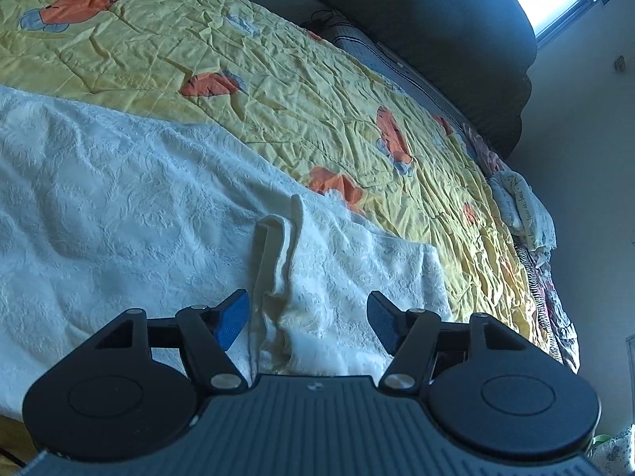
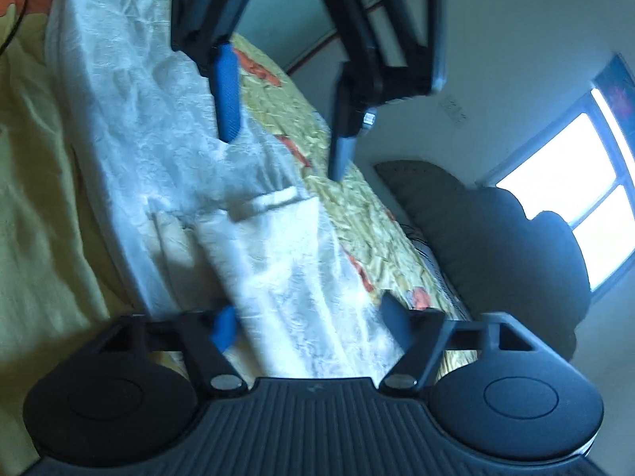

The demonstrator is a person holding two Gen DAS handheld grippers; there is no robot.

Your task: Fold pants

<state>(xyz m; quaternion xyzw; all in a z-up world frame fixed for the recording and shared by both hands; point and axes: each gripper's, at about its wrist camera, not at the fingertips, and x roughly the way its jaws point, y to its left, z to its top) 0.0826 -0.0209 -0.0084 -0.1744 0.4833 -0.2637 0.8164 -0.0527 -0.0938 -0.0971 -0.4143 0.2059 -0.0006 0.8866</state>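
Our left gripper (image 1: 307, 319) stands wide, its 2 blue pads clear of cloth; a raised fold of the white pants (image 1: 119, 198) with its cream band rises between them, nearer the left pad. Our right gripper (image 2: 313, 323) is apart too, pants lying between its pads, contact blurred. Pants spread over the yellow quilt (image 1: 278, 91), dark headboard (image 1: 456, 39) beyond

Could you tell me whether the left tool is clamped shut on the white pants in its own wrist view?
No, the left tool stands open, its blue pads apart around the white pants.
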